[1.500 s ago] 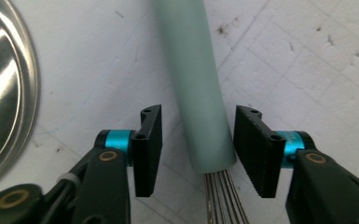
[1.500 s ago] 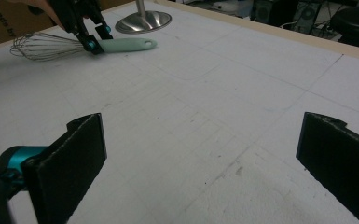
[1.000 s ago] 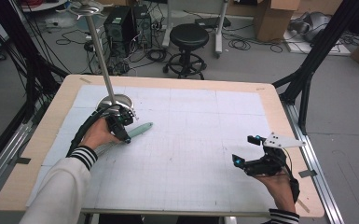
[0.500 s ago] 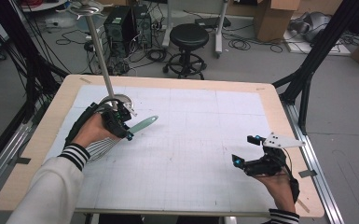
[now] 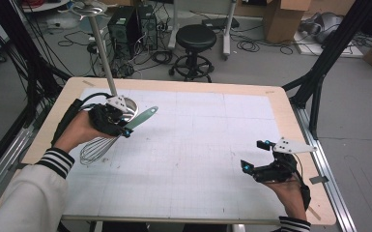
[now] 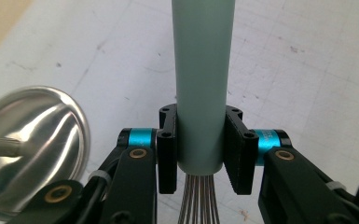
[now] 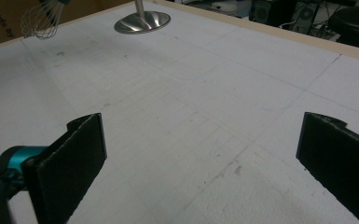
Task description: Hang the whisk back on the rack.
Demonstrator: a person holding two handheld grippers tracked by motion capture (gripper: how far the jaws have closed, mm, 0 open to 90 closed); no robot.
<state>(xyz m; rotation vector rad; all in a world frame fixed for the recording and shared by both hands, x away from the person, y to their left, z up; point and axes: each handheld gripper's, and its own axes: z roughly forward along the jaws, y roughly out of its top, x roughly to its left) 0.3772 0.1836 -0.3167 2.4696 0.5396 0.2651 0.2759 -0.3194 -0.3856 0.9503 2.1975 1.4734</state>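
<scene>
While the left claw (image 6: 200,154) grips the whisk (image 6: 204,70), right claw (image 7: 200,163) gapes.

Left hand-held gripper (image 5: 123,126) at far left of the bench (image 5: 212,145), lifted, jaws clamped on a whisk handle (image 6: 204,70). Right hand-held gripper (image 5: 254,155) near right front, jaws spread wide, nothing between. Striped sleeve cuffs on both forearms.

The tabletop (image 5: 270,104) was a pale wooden board with a white gridded mat (image 5: 198,145) covering all but its rim. A round steel base (image 5: 128,107) with an upright pole (image 5: 101,53) stood directly on the mat, near the tabletop's far left corner.
</scene>
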